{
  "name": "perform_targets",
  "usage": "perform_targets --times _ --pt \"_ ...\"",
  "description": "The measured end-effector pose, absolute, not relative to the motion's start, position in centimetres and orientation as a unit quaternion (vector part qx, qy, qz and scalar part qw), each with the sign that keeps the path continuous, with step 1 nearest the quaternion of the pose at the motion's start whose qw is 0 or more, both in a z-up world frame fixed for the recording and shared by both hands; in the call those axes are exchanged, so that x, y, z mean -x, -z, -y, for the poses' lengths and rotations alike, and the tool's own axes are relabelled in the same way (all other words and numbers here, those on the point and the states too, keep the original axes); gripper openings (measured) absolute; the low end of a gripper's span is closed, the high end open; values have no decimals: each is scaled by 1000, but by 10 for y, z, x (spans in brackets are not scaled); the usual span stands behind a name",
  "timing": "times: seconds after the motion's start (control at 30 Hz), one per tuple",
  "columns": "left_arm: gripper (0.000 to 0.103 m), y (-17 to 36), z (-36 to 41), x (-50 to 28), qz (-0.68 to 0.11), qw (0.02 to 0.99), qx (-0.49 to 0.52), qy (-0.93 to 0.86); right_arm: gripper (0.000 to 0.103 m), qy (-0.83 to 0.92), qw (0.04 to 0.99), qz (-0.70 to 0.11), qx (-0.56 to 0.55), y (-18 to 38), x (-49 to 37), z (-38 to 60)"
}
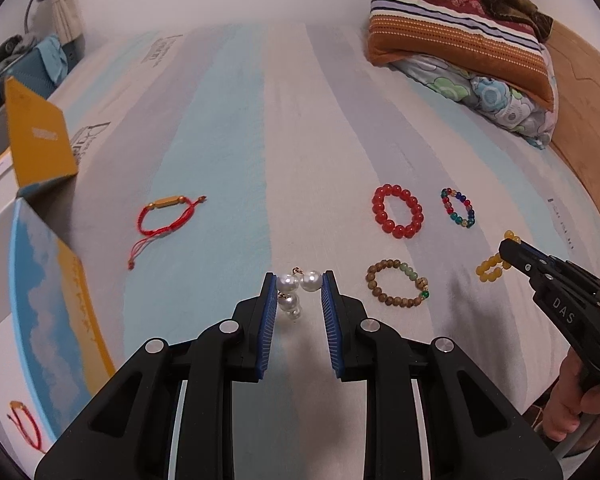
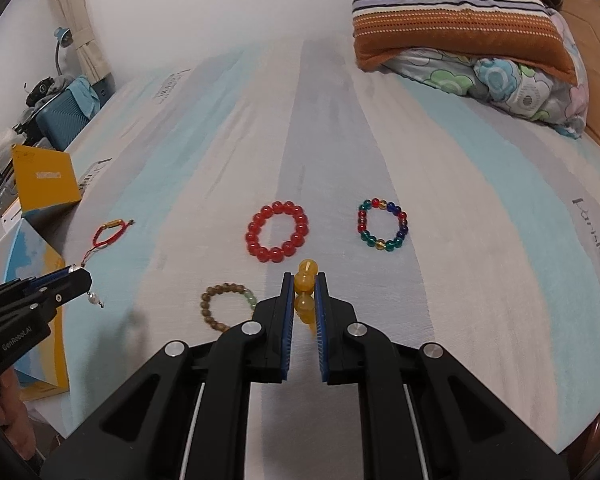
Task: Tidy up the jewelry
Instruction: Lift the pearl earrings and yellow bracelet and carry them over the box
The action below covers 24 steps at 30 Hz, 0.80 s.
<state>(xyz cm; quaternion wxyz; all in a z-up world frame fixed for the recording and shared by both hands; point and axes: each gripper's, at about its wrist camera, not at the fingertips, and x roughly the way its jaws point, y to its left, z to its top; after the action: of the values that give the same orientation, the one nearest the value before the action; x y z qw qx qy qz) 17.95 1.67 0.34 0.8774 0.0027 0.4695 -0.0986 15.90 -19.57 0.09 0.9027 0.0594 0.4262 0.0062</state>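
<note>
My left gripper (image 1: 299, 282) is shut on a white pearl bracelet (image 1: 296, 286) and holds it above the striped bed (image 1: 228, 128). My right gripper (image 2: 305, 282) is shut on a yellow bead bracelet (image 2: 305, 280), also lifted; it shows at the right of the left wrist view (image 1: 490, 268). On the bed lie a red bead bracelet (image 2: 278, 232), a multicolour bead bracelet (image 2: 382, 224), a brown wooden bead bracelet (image 2: 224, 306) and a red cord bracelet with a gold tube (image 1: 160, 218).
An open box with a sky-print lid (image 1: 52, 320) stands at the bed's left edge and holds another red cord bracelet (image 1: 24, 424). A yellow box flap (image 1: 36, 136) rises behind it. Pillows and a folded quilt (image 1: 460, 40) lie at the far right.
</note>
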Motion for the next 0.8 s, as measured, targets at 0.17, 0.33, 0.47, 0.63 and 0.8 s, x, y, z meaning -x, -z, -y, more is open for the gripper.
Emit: perform_targets --times 0.17,0.33,0.47,0.63,0.8 --pt "22 -12 -25 -169 -466 880 3 94 9 -15 904 -425 -48 -9 -154 178" --pt "22 -24 -36 -159 -459 884 3 88 9 -25 904 -424 -44 -18 -148 161" --pt "22 -35 -45 -150 -451 889 2 82 9 -34 905 -422 -37 -26 -143 144" --pt "22 -46 -59 -139 -443 893 4 75 9 -44 907 -418 -27 -38 -137 123" --pt "22 -58 -75 -131 -435 898 10 69 9 -55 910 -410 -19 -51 -132 101"
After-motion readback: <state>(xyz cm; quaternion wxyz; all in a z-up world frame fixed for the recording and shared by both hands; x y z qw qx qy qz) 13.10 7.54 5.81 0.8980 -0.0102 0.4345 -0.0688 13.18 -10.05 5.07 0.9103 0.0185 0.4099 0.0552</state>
